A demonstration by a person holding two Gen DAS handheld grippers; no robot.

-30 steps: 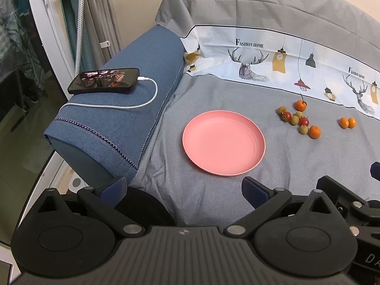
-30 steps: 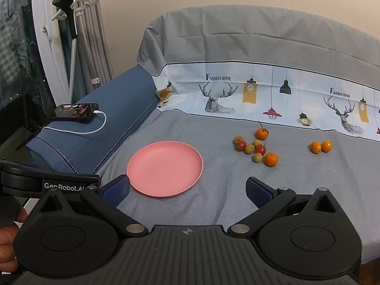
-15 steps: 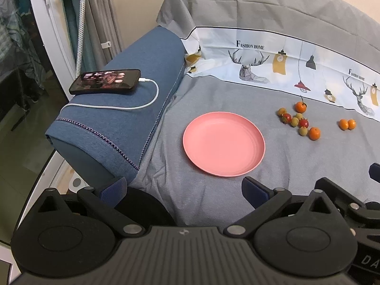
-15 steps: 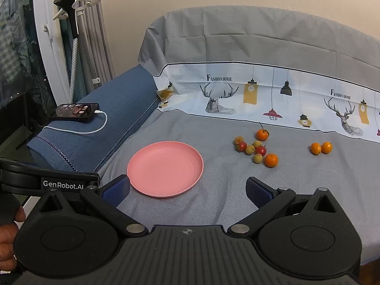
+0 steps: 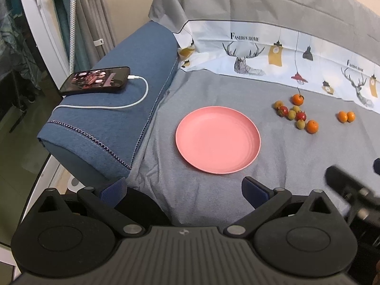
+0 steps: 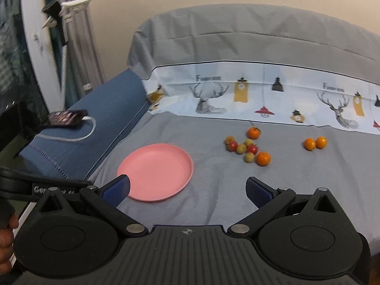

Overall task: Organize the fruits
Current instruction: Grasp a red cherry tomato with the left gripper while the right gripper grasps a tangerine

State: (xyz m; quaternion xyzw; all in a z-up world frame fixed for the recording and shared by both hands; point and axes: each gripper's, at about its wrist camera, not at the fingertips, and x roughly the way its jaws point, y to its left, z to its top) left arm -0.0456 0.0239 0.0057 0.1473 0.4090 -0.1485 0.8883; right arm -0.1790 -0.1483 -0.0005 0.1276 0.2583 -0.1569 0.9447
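Note:
An empty pink plate (image 5: 218, 139) (image 6: 156, 171) lies on the grey sofa seat. To its right sits a cluster of several small fruits (image 5: 294, 114) (image 6: 248, 147): orange, red and yellow-green ones. Two more oranges (image 5: 346, 116) (image 6: 315, 143) lie together farther right. My left gripper (image 5: 184, 188) is open near the seat's front edge, short of the plate, holding nothing. My right gripper (image 6: 187, 190) is open too, its left finger over the plate's near rim in the right wrist view, well short of the fruits.
A phone (image 5: 95, 80) on a white charging cable (image 5: 133, 102) rests on the blue armrest (image 5: 114, 118) at left. A patterned cloth covers the sofa back (image 6: 261, 95). Curtains and a door frame stand far left. A hand (image 6: 6, 237) shows at the right wrist view's left edge.
The right gripper has moved forward and right toward the fruits, which look larger now. The left gripper has barely shifted; both stay open.

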